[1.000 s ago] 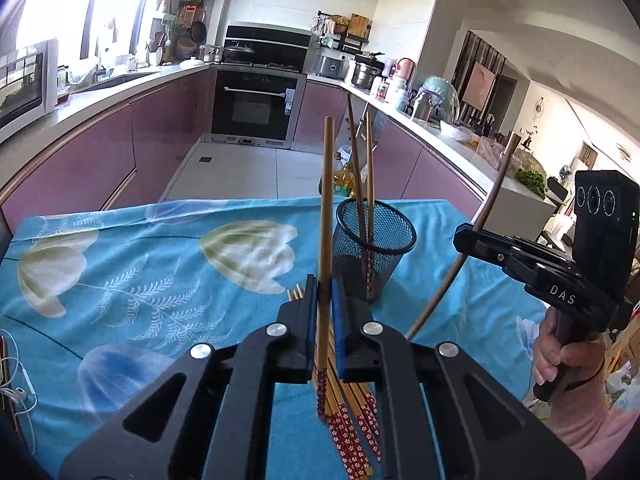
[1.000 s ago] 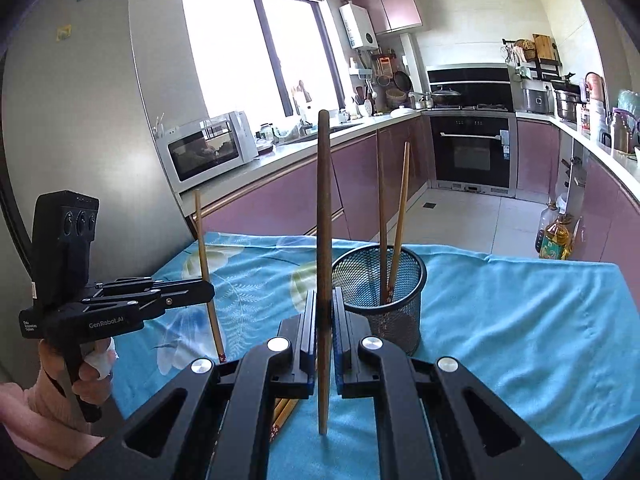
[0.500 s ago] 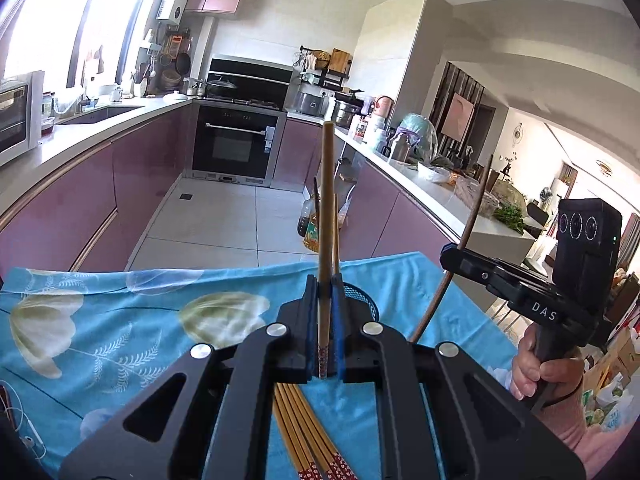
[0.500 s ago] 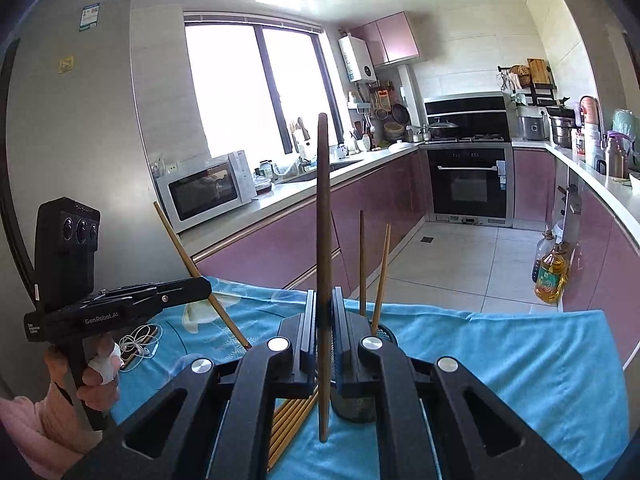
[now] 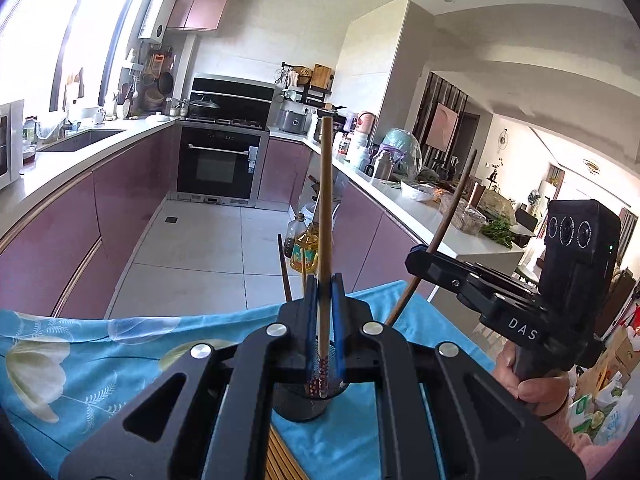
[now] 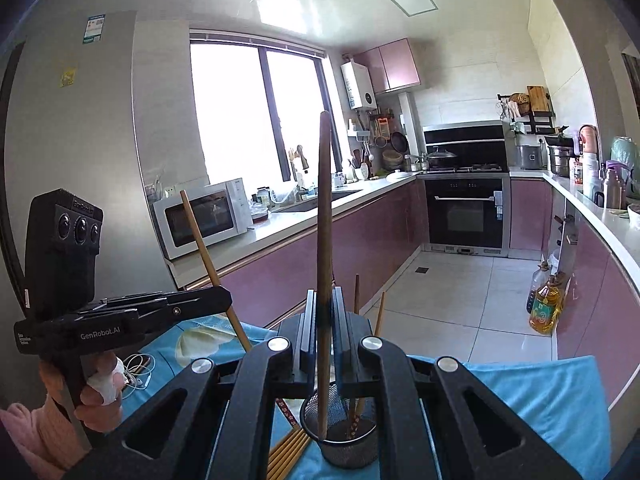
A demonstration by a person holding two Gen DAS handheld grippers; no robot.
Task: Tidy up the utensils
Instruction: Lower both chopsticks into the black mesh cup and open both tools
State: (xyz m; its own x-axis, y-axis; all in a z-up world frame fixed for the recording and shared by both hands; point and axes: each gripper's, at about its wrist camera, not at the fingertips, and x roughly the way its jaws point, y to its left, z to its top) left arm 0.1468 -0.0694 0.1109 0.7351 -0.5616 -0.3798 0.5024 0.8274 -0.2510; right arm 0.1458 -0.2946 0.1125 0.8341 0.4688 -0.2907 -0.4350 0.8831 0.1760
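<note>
White letters "DAS" stand on the black handheld right gripper point(image 5: 412, 268); "GenRobot.AI" stands on the black handheld left gripper point(image 6: 224, 304) and its camera block

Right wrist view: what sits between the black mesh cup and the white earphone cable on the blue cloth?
A loose bundle of wooden chopsticks lies flat on the cloth between the mesh cup and the earphone cable, seen in the right wrist view.
</note>
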